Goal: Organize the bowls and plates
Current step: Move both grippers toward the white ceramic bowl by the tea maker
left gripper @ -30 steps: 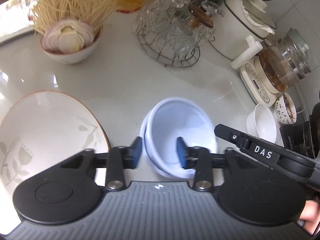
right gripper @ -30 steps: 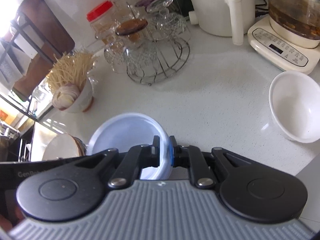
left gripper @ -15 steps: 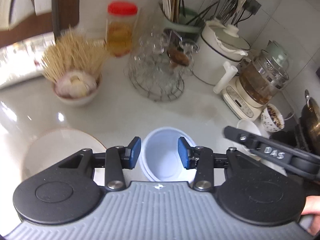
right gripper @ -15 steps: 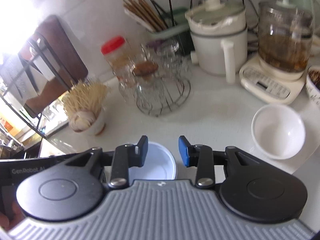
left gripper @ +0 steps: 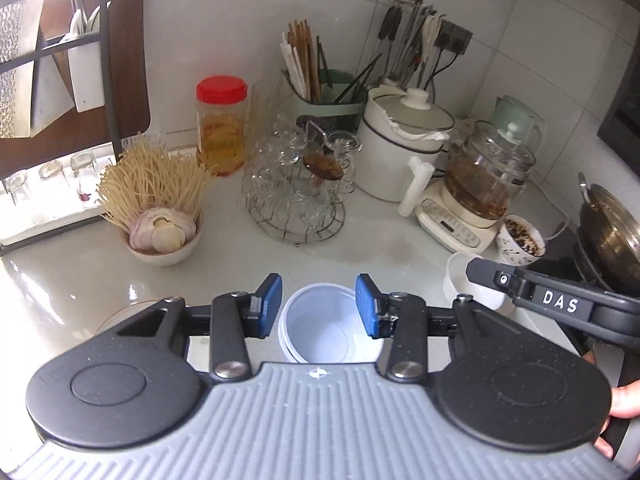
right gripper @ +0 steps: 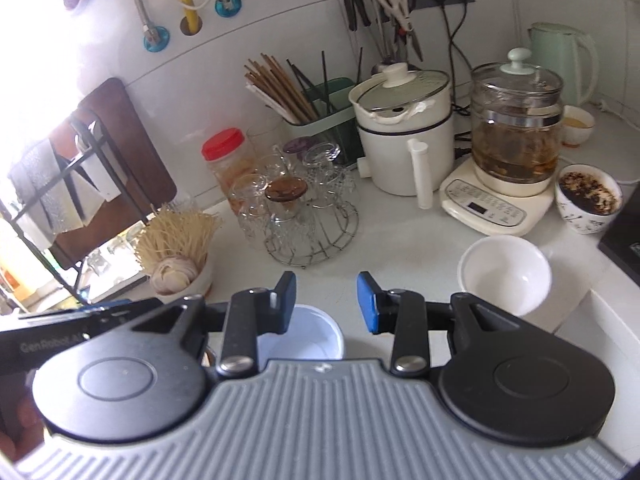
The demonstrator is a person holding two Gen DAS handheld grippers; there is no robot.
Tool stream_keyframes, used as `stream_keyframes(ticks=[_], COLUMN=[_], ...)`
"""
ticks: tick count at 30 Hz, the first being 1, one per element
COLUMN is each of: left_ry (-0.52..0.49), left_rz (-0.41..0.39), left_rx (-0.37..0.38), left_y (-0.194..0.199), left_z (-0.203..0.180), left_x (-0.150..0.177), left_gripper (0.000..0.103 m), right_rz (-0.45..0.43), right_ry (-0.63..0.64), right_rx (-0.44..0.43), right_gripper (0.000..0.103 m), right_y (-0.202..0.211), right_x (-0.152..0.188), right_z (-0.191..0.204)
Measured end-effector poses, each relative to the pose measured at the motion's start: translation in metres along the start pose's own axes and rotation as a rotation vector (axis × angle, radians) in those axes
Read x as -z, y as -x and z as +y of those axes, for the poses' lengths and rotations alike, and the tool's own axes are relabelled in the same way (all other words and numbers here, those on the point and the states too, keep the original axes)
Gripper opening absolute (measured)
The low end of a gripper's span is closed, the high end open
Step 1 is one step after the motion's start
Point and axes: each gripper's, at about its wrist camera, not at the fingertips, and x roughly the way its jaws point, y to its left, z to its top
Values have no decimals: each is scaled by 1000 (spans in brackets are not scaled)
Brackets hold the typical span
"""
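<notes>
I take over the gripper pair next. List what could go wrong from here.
1. The empty white bowl sits near the counter's front edge, close under the right gripper; a careless sweep could knock it off.
2. The wire rack of glass cups stands just behind the stacked white bowls; overreaching may topple glasses.
3. Both the left gripper and the right one hang open above those bowls and could collide.

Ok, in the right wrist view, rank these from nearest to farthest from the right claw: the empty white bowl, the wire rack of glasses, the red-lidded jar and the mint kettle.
1. Empty white bowl, just right of the right claw.
2. Wire rack of glasses, straight ahead, mid-counter.
3. Red-lidded jar, behind the rack, to the left.
4. Mint kettle, far right corner, by the wall.
</notes>
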Motion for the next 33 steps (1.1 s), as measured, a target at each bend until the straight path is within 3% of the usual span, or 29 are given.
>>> stream_keyframes(ticks=[8,14,21,33], left_ry=[-32,-63,-89,-159], left_rz=[-10,-10,23,104], left_rx=[58,72,107,152], left_y=[16,8,-34,-123], left_z=[0,-14,-49,-112], left_x=[4,-6,-25,-49], left_gripper=[46,46,46,46], right_rz=[-21,-50,-68,-20], right_ry=[-47,-25,-56,-149], right_rx=[37,64,108,182], right_gripper=[38,37,37,37], right_y=[19,21,11,-30], right_x=[12,6,-9,-31], right_z=[6,-5,-46,-131])
